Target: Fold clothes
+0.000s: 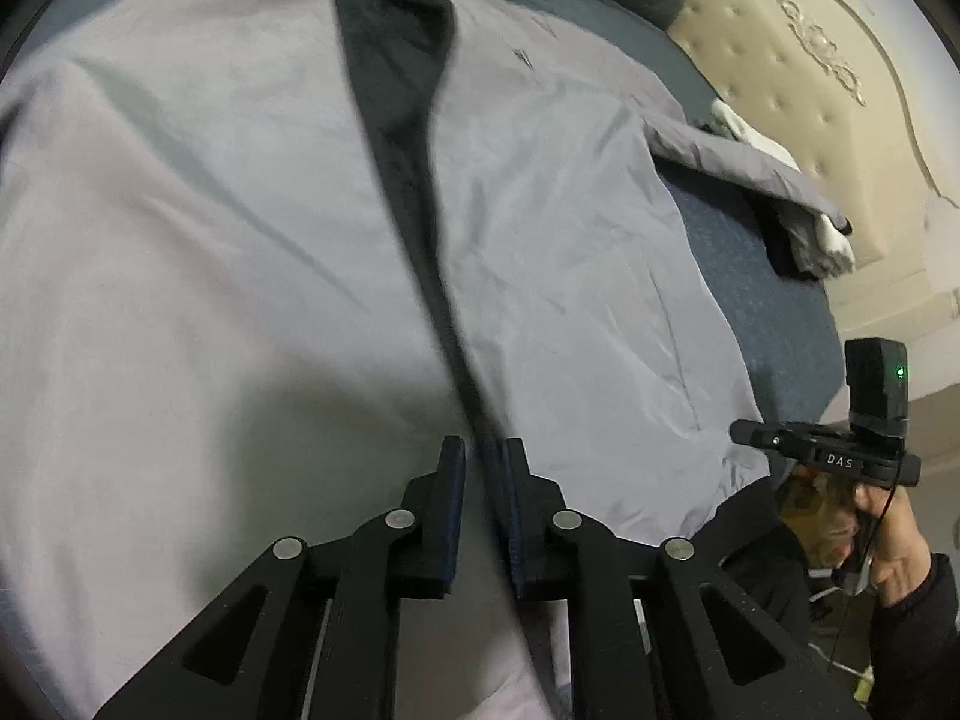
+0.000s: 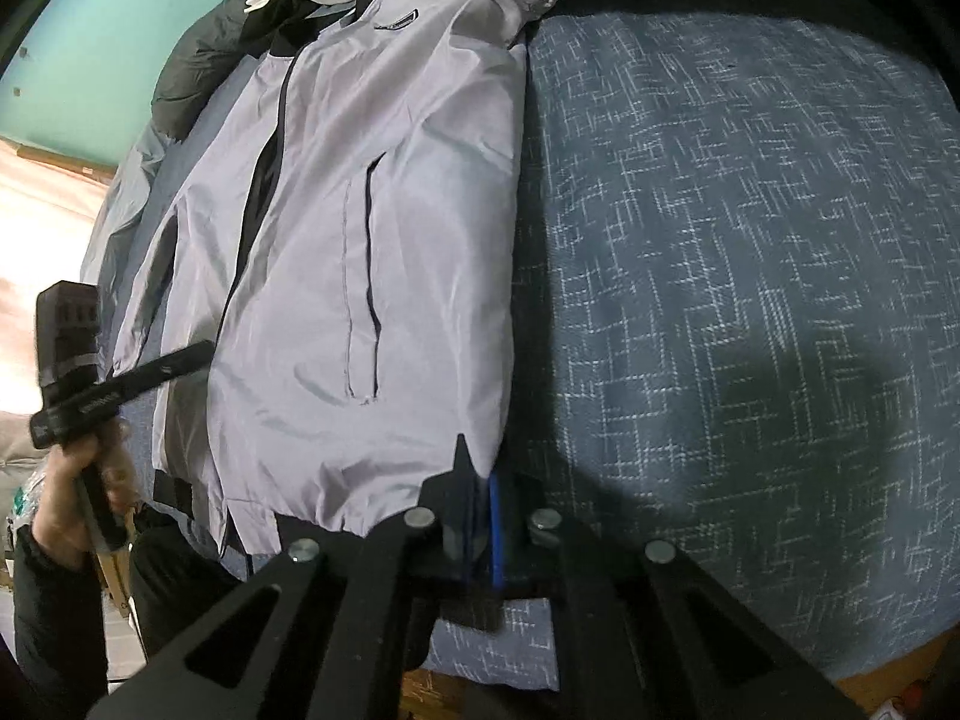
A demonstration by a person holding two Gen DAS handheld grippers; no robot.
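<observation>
Jacket point(image 2: 372, 252) hem corner is pinched in right tool point(image 2: 480, 516); left tool point(image 1: 485, 510), slightly parted, hovers over zipper.

The left gripper point(image 1: 485, 468) pointed steeply down, its jaws a narrow slit apart with nothing pressed between the pads. The right gripper point(image 2: 480, 480) also pointed steeply down, jaws closed together. A hand point(image 1: 882, 534) in a dark sleeve gripped each handle.

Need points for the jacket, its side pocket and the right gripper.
jacket point(image 1: 210, 240), left wrist view, on the broad front panel.
side pocket point(image 2: 366, 288), right wrist view, on the dark slit opening.
right gripper point(image 2: 480, 480), right wrist view, between the fingertips at the jacket's hem corner.
</observation>
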